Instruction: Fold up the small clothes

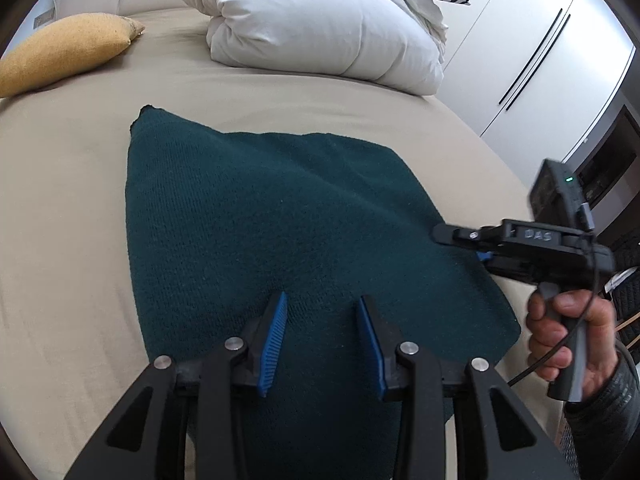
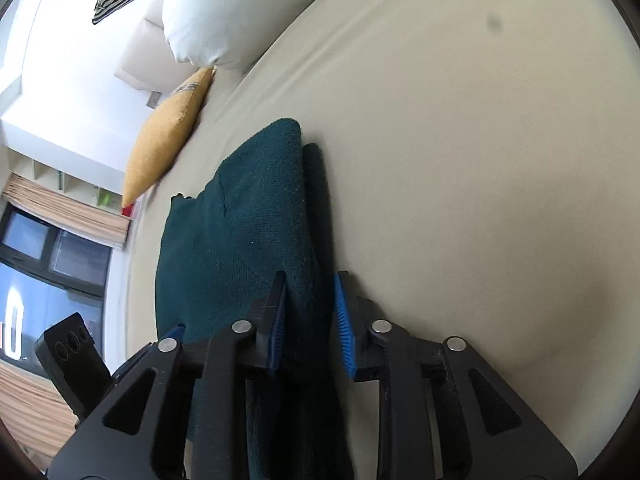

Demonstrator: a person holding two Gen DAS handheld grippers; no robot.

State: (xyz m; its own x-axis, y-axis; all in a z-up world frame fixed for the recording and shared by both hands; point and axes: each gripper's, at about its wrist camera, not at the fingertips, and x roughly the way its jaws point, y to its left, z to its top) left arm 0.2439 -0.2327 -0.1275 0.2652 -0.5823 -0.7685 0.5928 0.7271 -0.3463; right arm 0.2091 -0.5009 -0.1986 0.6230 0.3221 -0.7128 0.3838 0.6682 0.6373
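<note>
A dark green knitted garment (image 1: pixel 280 216) lies folded on the beige bed sheet (image 1: pixel 64 200). My left gripper (image 1: pixel 323 297) hangs just over its near edge, jaws apart, with only the flat cloth below its blue pads. In the left wrist view my right gripper (image 1: pixel 460 246) reaches in from the right at the garment's right edge. In the right wrist view the right gripper (image 2: pixel 311 276) straddles the doubled edge of the garment (image 2: pixel 240 232). That fold runs between the fingers, a narrow gap shows beside the right pad, and nothing is pinched.
A white folded duvet (image 1: pixel 320 24) and a mustard cushion (image 1: pixel 60 54) lie at the far side of the bed. A person's hand (image 1: pixel 568 332) grips the right tool's handle. White wardrobe doors (image 1: pixel 540 52) stand at the right. Bare sheet (image 2: pixel 460 140) stretches right of the garment.
</note>
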